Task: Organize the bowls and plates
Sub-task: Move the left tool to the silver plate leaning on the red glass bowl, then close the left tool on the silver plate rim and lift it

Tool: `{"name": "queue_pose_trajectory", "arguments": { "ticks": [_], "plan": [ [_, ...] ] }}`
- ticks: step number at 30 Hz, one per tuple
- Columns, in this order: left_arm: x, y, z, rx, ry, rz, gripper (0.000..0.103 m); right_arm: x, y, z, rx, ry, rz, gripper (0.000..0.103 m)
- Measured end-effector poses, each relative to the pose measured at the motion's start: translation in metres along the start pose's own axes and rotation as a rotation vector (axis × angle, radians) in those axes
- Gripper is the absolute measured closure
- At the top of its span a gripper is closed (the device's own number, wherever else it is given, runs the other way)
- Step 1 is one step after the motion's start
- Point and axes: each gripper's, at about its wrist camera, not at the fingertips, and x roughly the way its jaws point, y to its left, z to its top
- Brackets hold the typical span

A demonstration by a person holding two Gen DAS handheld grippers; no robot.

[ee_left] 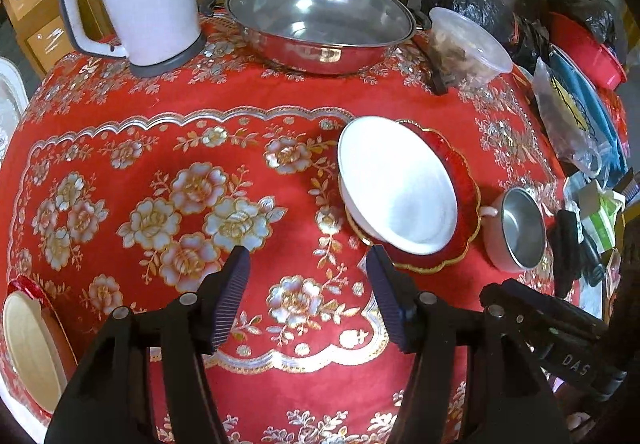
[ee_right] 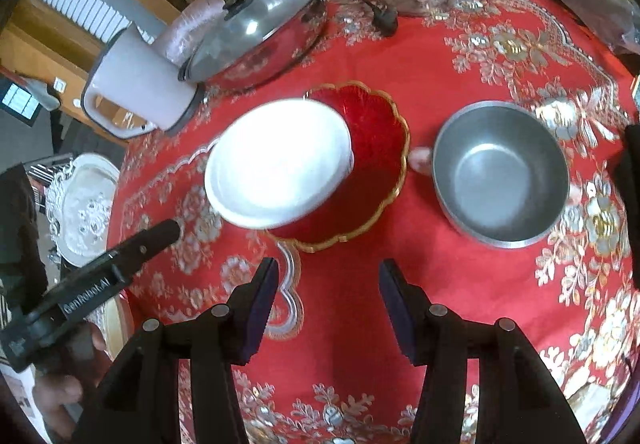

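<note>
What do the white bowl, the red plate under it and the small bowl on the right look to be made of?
White bowl: glossy and opaque, probably ceramic or melamine. Red plate: shiny ribbed surface with a gold scalloped rim, likely glass or plastic. Small bowl: brushed grey metal inside, seemingly steel, with a pinkish outer shell.

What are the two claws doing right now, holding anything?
Left gripper: open, holding nothing.
Right gripper: open, holding nothing.

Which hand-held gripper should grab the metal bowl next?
Right, probably. The right hand-held gripper is open and faces the metal bowl; from the left hand-held gripper, the white bowl and red plate lie between.
</note>
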Motion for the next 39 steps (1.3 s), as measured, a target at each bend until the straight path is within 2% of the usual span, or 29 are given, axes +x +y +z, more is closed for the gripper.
{"name": "queue_pose_trajectory", "arguments": {
  "ticks": [16, 22, 35, 39],
  "plan": [
    [0.035, -0.014, 0.039, 0.007, 0.038, 0.016, 0.044, 0.044, 0.002, 0.058, 0.066, 0.038, 0.031, 0.049],
    [0.049, -0.013, 0.046, -0.008, 0.063, 0.009, 0.044, 0.061, -0.007, 0.062, 0.103, 0.069, 0.059, 0.049],
    [0.073, -0.021, 0.054, 0.003, 0.105, 0.004, 0.044, 0.076, -0.011, 0.066, 0.111, 0.076, 0.071, 0.050],
    [0.079, -0.019, 0.055, -0.004, 0.116, 0.004, 0.044, 0.077, -0.011, 0.065, 0.105, 0.082, 0.079, 0.062]
  ]
}}
